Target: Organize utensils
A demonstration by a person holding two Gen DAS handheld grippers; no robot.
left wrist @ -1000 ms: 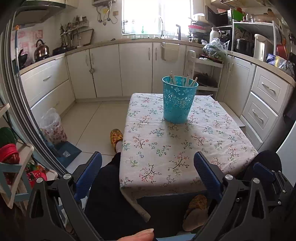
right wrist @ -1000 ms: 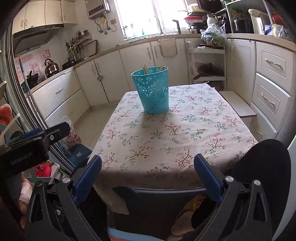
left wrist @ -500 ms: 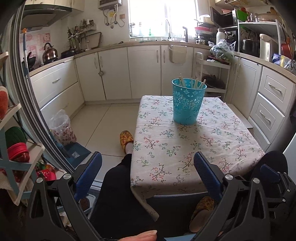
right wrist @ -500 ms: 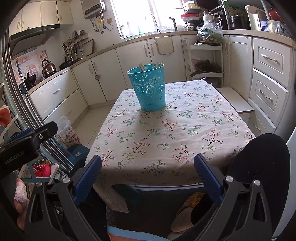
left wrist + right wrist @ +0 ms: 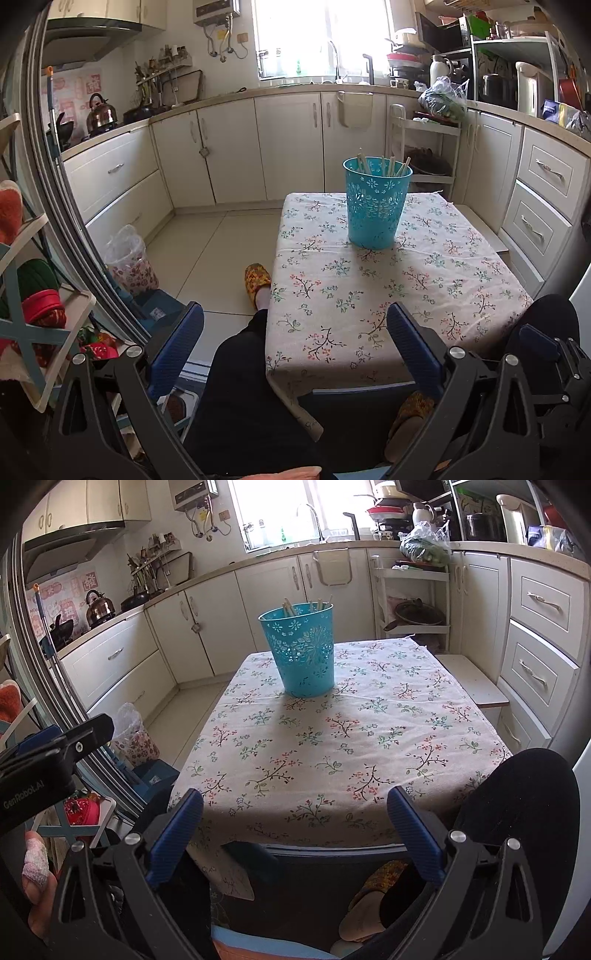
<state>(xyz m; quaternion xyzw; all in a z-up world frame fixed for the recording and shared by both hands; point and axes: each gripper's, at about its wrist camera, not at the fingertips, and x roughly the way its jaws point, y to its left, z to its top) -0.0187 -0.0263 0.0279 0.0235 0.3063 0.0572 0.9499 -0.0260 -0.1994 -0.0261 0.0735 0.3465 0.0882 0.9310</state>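
A teal perforated bin (image 5: 375, 206) stands on the far half of a table with a floral cloth (image 5: 388, 295); it also shows in the right wrist view (image 5: 301, 651). Several wooden chopsticks (image 5: 384, 167) stick up from it, also visible in the right wrist view (image 5: 306, 605). My left gripper (image 5: 295, 343) is open and empty, held near the table's front left corner. My right gripper (image 5: 295, 823) is open and empty, held before the table's front edge. The left gripper's body (image 5: 48, 760) shows at the left of the right wrist view.
White kitchen cabinets (image 5: 288, 144) run behind and to the right of the table. A white rack (image 5: 424, 155) stands behind the bin. A low bench (image 5: 472, 683) sits right of the table. A bagged bin (image 5: 129, 258) and a shelf (image 5: 33, 295) stand left. The person's legs and slippers (image 5: 256, 280) are below.
Both grippers have drawn back and up from the table, so the bin looks farther. The left view has swung left. Both stay open and empty.
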